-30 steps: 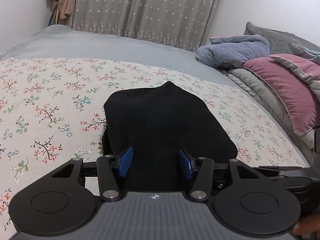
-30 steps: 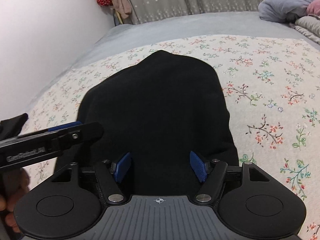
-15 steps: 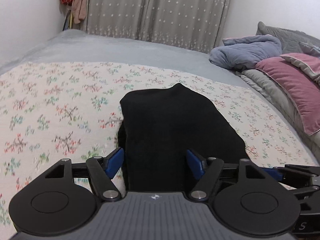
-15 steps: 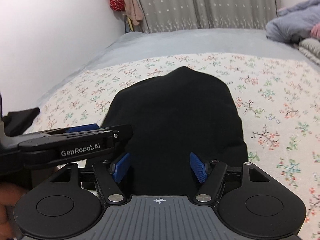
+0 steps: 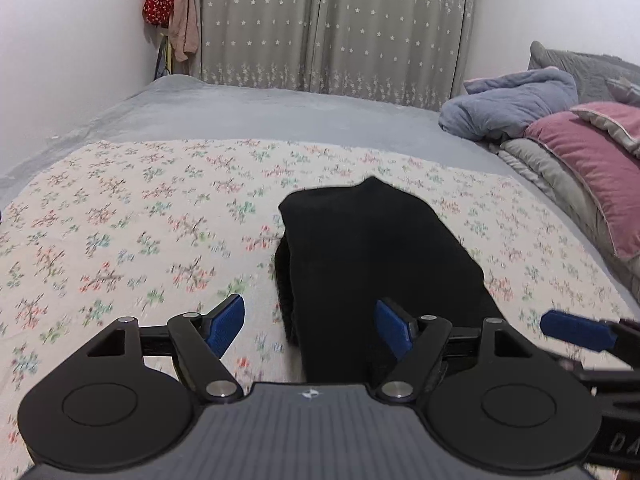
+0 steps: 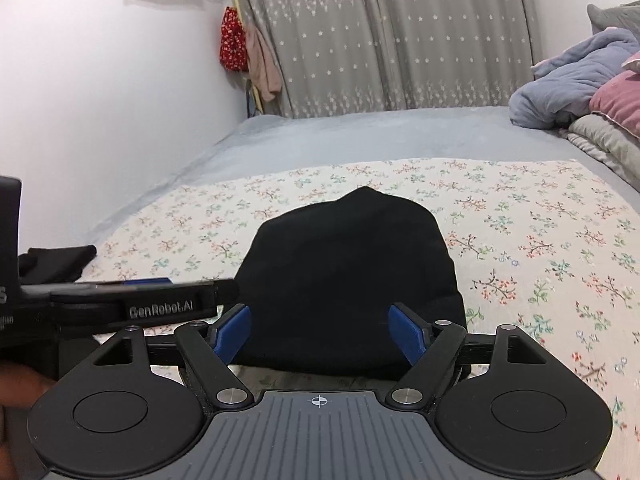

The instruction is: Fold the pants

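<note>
The black pants (image 5: pixel 372 264) lie folded into a compact bundle on the floral bedspread (image 5: pixel 120 240); they also show in the right wrist view (image 6: pixel 348 276). My left gripper (image 5: pixel 310 326) is open and empty, just short of the bundle's near left edge. My right gripper (image 6: pixel 322 336) is open and empty, just short of the bundle's near edge. The left gripper's side shows at the left in the right wrist view (image 6: pixel 132 300). A blue fingertip of the right gripper (image 5: pixel 576 330) shows at the right in the left wrist view.
Pillows and a blue blanket (image 5: pixel 520 108) are piled at the bed's right side. Grey curtains (image 5: pixel 328 28) hang behind the bed. Clothes hang on the left wall (image 6: pixel 244 52). Another dark cloth (image 6: pixel 56 260) lies at the bedspread's left edge.
Both grippers have pulled back and risen away from the folded pants. The pants now look smaller and farther off. The bundle has stayed in place.
</note>
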`<control>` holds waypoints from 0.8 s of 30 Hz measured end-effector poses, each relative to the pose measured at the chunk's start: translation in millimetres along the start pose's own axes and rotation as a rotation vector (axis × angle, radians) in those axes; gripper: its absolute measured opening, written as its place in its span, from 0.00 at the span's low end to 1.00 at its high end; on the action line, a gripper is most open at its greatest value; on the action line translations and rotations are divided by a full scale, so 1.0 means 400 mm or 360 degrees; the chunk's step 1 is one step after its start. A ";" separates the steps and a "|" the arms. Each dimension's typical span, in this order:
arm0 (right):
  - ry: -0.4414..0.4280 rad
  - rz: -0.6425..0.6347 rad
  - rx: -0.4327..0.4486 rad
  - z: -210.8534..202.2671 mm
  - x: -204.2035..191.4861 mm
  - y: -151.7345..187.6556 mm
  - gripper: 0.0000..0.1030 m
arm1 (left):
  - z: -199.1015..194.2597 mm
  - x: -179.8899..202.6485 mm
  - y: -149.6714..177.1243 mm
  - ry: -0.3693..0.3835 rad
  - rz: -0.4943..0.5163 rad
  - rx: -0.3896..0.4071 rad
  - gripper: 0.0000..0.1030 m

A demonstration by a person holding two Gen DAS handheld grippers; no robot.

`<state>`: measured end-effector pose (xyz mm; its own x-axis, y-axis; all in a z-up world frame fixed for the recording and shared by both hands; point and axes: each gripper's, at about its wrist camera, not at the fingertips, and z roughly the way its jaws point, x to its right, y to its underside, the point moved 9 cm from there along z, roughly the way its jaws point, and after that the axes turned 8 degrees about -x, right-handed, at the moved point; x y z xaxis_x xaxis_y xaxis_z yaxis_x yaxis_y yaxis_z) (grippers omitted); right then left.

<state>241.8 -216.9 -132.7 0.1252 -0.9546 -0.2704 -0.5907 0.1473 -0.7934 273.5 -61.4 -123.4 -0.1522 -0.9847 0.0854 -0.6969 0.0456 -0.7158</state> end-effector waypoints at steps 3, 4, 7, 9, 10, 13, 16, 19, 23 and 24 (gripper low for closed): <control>-0.0015 0.0057 -0.0004 -0.013 0.009 0.021 0.76 | -0.015 -0.004 0.034 0.0011 -0.0028 -0.0012 0.82; -0.0023 0.0081 -0.0002 -0.020 0.013 0.028 0.76 | -0.021 -0.007 0.045 -0.0002 -0.0036 -0.0008 0.83; -0.0033 0.0157 0.0024 -0.054 0.026 0.054 0.76 | -0.036 -0.016 0.073 -0.0040 -0.0070 -0.0007 0.83; -0.0003 0.0183 0.0041 -0.077 0.036 0.075 0.76 | -0.053 -0.019 0.092 -0.0028 -0.0113 -0.0014 0.83; 0.0013 0.0191 0.0045 -0.088 0.040 0.086 0.76 | -0.064 -0.018 0.101 -0.0015 -0.0133 -0.0021 0.84; 0.0040 0.0198 0.0048 -0.114 0.038 0.112 0.80 | -0.107 -0.010 0.116 0.0023 -0.0161 -0.0020 0.86; 0.0060 0.0182 0.0072 -0.154 0.034 0.123 0.83 | -0.164 0.003 0.111 0.0015 -0.0112 0.0056 0.92; 0.0101 0.0198 0.0117 -0.208 0.029 0.134 0.91 | -0.215 0.015 0.109 -0.0006 -0.0044 0.0165 0.97; 0.0145 0.0174 0.0163 -0.251 0.020 0.135 0.96 | -0.203 0.019 0.120 -0.0077 0.0053 0.0184 0.97; 0.0151 0.0154 0.0177 -0.255 0.015 0.133 0.99 | -0.194 0.016 0.123 -0.0095 0.0058 0.0175 0.97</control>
<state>130.1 -241.2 -120.9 -0.0069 -0.9540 -0.2997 -0.5039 0.2622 -0.8230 183.8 -52.5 -104.2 -0.1320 -0.9911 0.0188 -0.6103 0.0663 -0.7894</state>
